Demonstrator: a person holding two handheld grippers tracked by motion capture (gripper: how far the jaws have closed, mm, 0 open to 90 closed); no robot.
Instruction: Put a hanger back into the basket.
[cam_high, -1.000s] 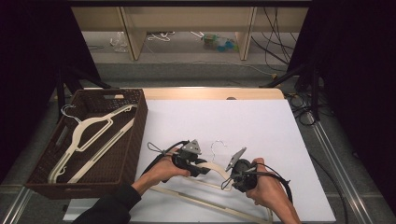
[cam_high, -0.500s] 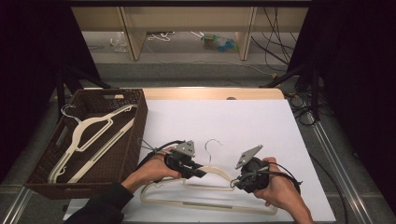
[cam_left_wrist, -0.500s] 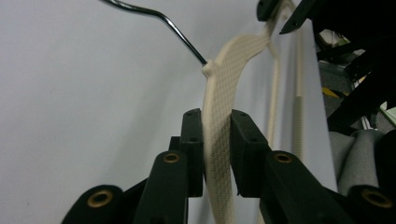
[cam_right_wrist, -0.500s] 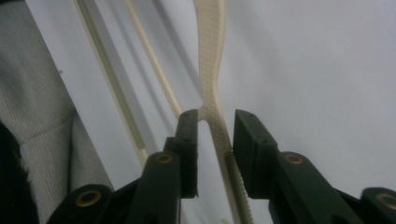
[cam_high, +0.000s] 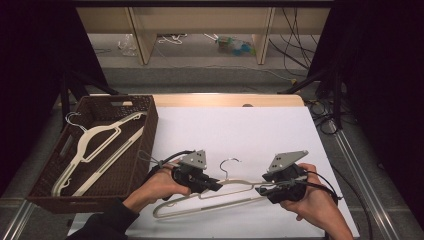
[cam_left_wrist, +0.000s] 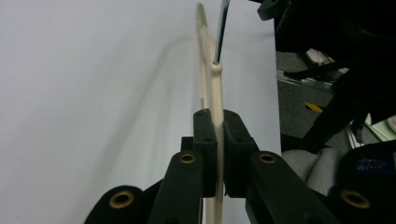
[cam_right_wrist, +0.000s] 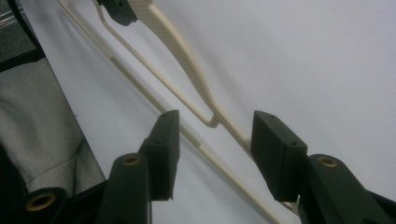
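Near the worktop's (cam_high: 240, 125) 6 o'clock edge, we see the cream hanger (cam_high: 235, 184): our left tool (cam_high: 212, 184) pinches its shoulder, our right tool (cam_high: 260, 190) gapes around its other end.

Dark woven wicker basket (cam_high: 145, 125) sits at the table's left, just beside the white sheet covering the tabletop (cam_high: 240, 130). Two cream plastic hangers (cam_high: 95, 145) lie in the basket, tilted along its length. Third cream plastic hanger with metal hook (cam_high: 227, 187) is over the sheet's near part, right of the basket. Left gripper (cam_high: 212, 184) on its left shoulder, near the hook; right gripper (cam_high: 262, 190) at its right end. Wooden shelf unit (cam_high: 200, 25) stands behind the table.
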